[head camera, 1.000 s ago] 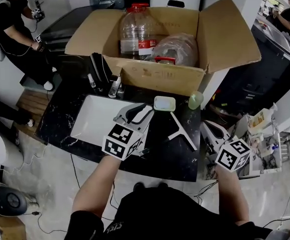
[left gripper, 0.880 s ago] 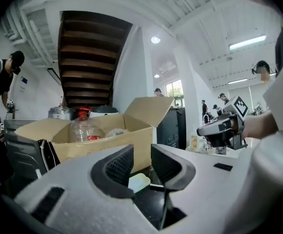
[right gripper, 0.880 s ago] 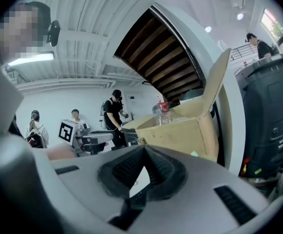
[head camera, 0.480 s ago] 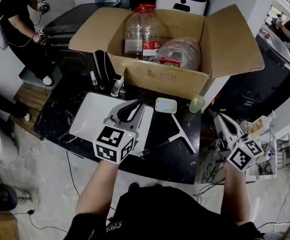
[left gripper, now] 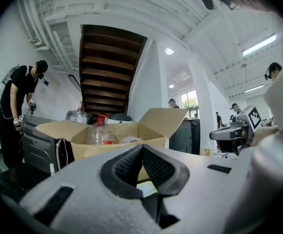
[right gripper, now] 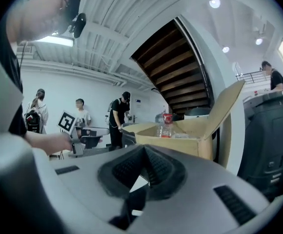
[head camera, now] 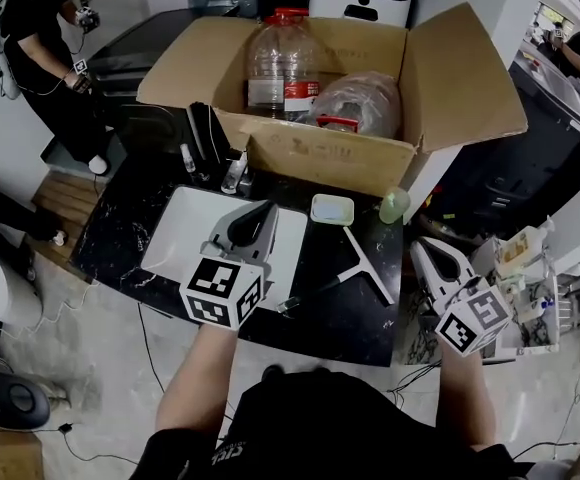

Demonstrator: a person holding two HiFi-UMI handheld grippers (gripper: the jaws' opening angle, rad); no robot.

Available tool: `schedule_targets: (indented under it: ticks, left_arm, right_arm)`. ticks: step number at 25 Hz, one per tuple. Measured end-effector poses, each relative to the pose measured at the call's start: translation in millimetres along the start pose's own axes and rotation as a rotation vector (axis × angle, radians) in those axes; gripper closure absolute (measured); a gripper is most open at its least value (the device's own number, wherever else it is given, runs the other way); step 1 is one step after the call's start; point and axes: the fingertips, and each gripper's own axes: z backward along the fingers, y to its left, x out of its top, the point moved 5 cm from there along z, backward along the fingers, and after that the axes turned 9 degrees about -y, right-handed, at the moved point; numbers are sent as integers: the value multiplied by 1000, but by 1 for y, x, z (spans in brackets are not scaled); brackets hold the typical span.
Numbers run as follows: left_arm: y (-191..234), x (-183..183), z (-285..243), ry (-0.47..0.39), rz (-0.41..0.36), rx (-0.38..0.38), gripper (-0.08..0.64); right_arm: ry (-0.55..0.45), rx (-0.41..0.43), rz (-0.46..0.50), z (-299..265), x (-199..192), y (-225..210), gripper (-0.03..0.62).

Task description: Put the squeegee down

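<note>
The squeegee point(head camera: 362, 265) already lies flat on the black table point(head camera: 120, 236), free of both tools. It sits between them, just right of the left tool point(head camera: 254, 216) and well in from the right tool point(head camera: 428, 253), which hangs past the table's right edge. Its white blade runs on a diagonal from far-left to near-right, and its handle trails back toward the left tool's marker cube, so the left hand is the nearer one. Both tools are closed tight with nothing between the pads, so the putting-down looks done.
</note>
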Motion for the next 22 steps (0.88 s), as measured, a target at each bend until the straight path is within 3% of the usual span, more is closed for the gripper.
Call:
schedule_targets:
  ticks: [12,22]
  left_arm:
    - [-15,2,4,41,-53,-56,551]
    - [-21,1,12,69,-85,-46,551]
  right_arm:
    - [-3,50,25,6,-1,16,589]
    - [-23,17,-21,18,-2,10,589]
